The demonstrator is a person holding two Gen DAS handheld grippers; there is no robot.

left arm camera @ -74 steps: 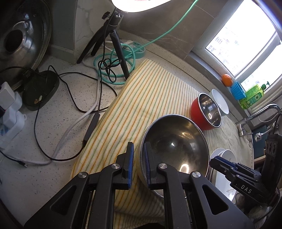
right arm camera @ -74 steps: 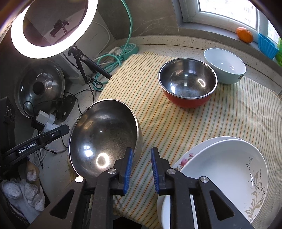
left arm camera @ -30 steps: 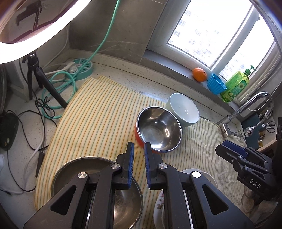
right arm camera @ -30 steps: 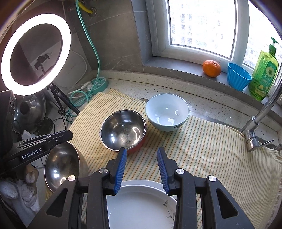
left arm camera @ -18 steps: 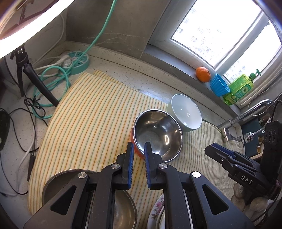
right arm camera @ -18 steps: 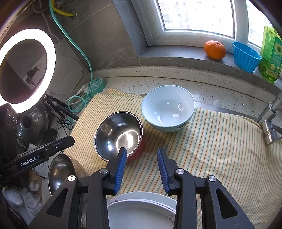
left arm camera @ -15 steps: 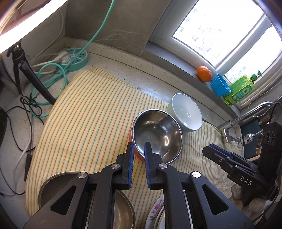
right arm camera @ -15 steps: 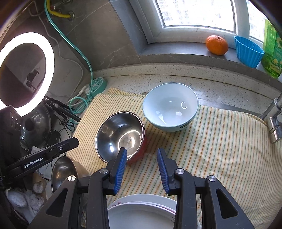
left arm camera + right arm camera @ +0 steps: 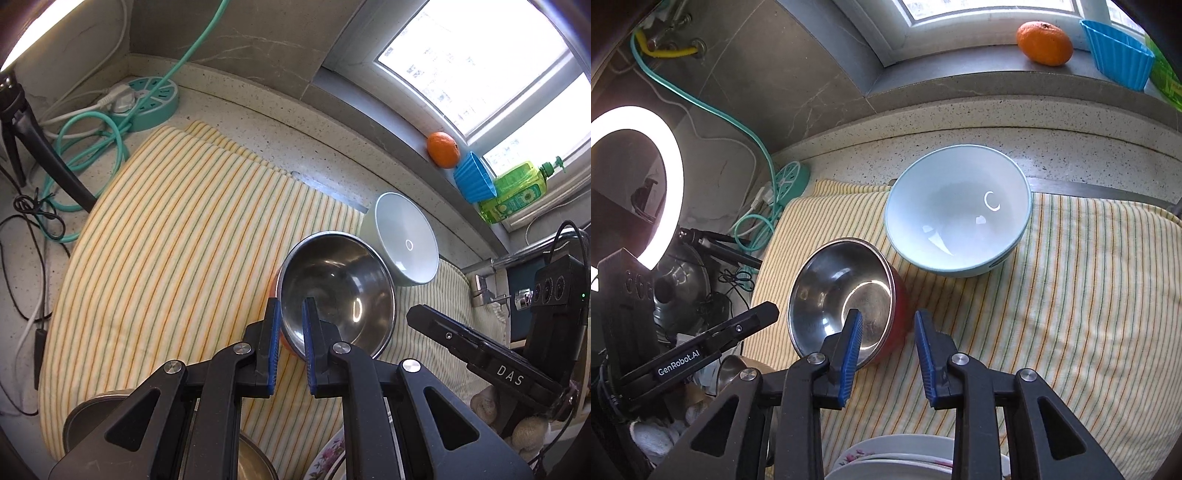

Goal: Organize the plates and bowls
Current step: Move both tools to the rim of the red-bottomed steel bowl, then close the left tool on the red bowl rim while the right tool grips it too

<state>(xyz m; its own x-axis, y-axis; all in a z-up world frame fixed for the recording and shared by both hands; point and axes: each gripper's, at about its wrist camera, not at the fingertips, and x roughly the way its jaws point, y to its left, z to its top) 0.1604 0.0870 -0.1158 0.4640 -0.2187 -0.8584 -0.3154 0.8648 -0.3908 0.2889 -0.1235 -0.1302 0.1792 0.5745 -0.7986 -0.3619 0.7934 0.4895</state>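
Both tools hang over the red bowl with the steel lining (image 9: 338,291), which sits on the striped cloth (image 9: 166,236) spread over the tabletop (image 9: 960,140), probably laid there to cushion the crockery and keep it from sliding. The pale blue bowl (image 9: 958,218) stands just beside it, toward the window, rims near each other, so the 2 look ready to be nested. The left tool (image 9: 291,345) is narrow with nothing between its pads, and the bowl's near rim lies just beyond its tips; the gap suits a thin rim. The right tool (image 9: 888,349) has its jaws moderately apart, having just closed a little, and is empty; one pad overlaps the bowl's rim in its own view, though whether it touches I cannot tell. A larger steel bowl (image 9: 255,463) rests at the cloth's near edge, and stacked floral plates (image 9: 886,458) lie below the tools, already grouped. My guess is that the red bowl is the next thing to be lifted
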